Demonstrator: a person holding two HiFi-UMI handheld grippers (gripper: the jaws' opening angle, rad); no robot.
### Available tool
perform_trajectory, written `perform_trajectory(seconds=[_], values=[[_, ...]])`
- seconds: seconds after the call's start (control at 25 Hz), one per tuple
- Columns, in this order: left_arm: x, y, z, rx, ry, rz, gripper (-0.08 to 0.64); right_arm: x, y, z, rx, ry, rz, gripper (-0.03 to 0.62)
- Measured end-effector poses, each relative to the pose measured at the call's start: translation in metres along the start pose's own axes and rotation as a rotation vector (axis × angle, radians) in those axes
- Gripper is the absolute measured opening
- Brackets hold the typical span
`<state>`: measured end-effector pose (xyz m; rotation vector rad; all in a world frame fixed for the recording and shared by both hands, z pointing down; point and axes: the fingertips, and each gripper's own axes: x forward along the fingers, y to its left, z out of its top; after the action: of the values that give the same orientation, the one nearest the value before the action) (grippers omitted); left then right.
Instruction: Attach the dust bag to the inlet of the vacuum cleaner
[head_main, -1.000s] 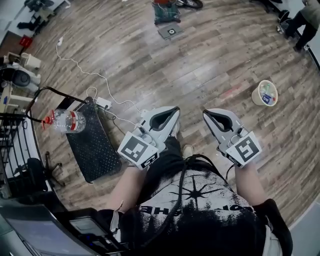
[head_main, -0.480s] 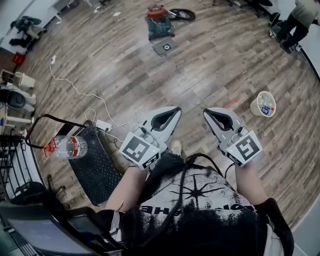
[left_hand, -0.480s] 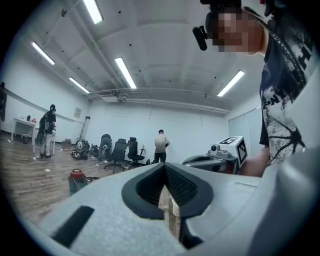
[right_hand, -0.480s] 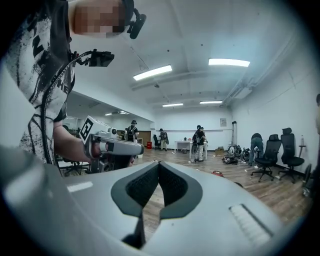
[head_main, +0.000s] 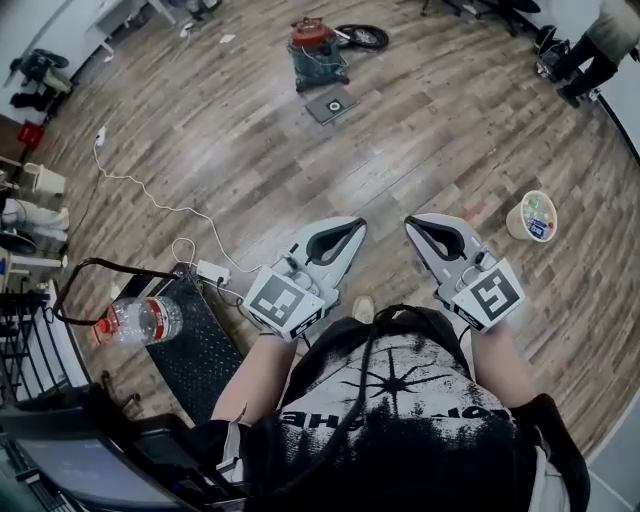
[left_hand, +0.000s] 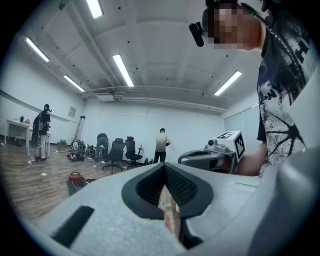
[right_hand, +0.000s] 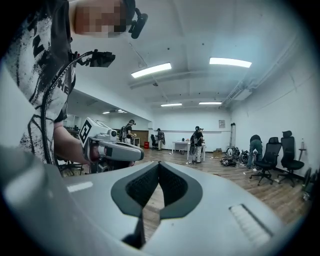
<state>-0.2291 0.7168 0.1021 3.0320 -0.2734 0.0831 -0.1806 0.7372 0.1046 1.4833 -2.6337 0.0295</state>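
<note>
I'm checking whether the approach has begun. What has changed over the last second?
The person walked toward the vacuum cleaner: it and the flat square bag beside it slid down from the head view's top edge; the water bottle and bowl slid down too. Nothing was grasped or released. The left gripper and right gripper stay shut, empty, side by side.

The small round vacuum cleaner (head_main: 318, 50) has a red top and a dark body, and the wooden plank floor (head_main: 250, 150) is streaky brown and grey. The pale grey left gripper (head_main: 357, 223) and right gripper (head_main: 410, 222) carry black-and-white square marks.
</note>
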Motion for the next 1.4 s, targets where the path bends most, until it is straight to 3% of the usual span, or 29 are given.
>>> perform_trajectory(seconds=[0.32,0.52,0.76,0.84,1.16,1.4], values=[[0.021,0.017,-0.009,-0.008,0.029,-0.016,0.000,0.016,-0.025,-0.006,0.012,0.004,0.001,0.008],[0.047,0.037,0.000,0.069,-0.012,0.018,0.000,0.033,-0.059,-0.012,-0.004,0.003,0.036,0.008],[0.102,0.083,0.001,0.019,0.032,0.084,0.000,0.063,-0.126,-0.005,-0.053,-0.002,0.110,0.008],[0.127,0.099,0.006,0.010,0.033,0.105,0.000,0.071,-0.152,0.007,-0.081,-0.049,0.143,0.008],[0.223,0.143,0.037,0.051,-0.006,0.153,0.000,0.078,-0.247,0.018,-0.111,-0.095,0.221,0.008],[0.256,0.162,0.040,0.049,0.012,0.188,0.000,0.082,-0.293,0.011,-0.095,-0.047,0.232,0.008]])
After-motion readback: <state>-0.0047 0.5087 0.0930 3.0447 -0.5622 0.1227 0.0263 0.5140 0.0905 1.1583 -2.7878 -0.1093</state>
